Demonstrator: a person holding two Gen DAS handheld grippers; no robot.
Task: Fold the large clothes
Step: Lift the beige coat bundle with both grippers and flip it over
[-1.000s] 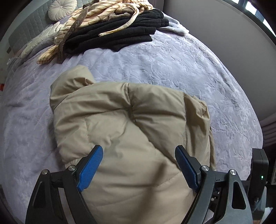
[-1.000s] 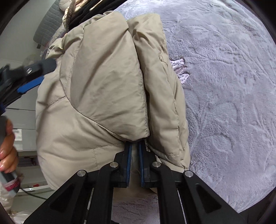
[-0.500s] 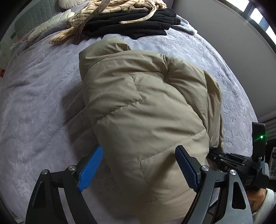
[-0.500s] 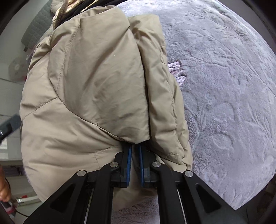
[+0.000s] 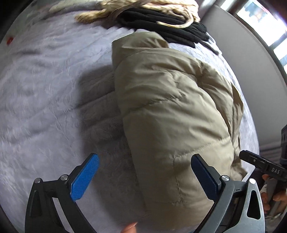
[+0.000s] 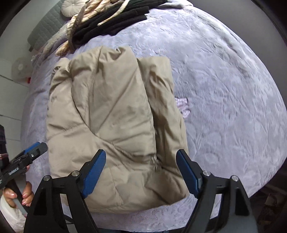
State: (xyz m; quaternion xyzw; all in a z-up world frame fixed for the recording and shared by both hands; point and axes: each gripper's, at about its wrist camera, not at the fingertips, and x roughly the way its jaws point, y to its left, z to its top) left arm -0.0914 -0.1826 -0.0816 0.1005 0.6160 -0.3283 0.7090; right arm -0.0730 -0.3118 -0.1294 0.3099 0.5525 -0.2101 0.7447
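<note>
A beige puffer jacket [image 5: 172, 114] lies folded into a thick bundle on the lilac bed cover [image 5: 44, 93]. It also shows in the right wrist view [image 6: 114, 125]. My left gripper [image 5: 143, 177] is open and empty, above the bundle's near left edge. My right gripper [image 6: 140, 172] is open and empty, just above the bundle's near edge. The left gripper shows at the left edge of the right wrist view [image 6: 26, 154]. The right gripper's body shows at the right edge of the left wrist view [image 5: 261, 164].
A pile of black clothes [image 6: 114, 23] with a cream and tan striped garment [image 6: 80, 23] lies at the far end of the bed. A round cream cushion [image 6: 71, 7] sits by the grey headboard. A grey wall [image 5: 251, 59] runs along the right side.
My right gripper has opened and let go of the jacket's edge, and has drawn back. The jacket now rests flat on the bed. My left gripper has shifted left, still open.
</note>
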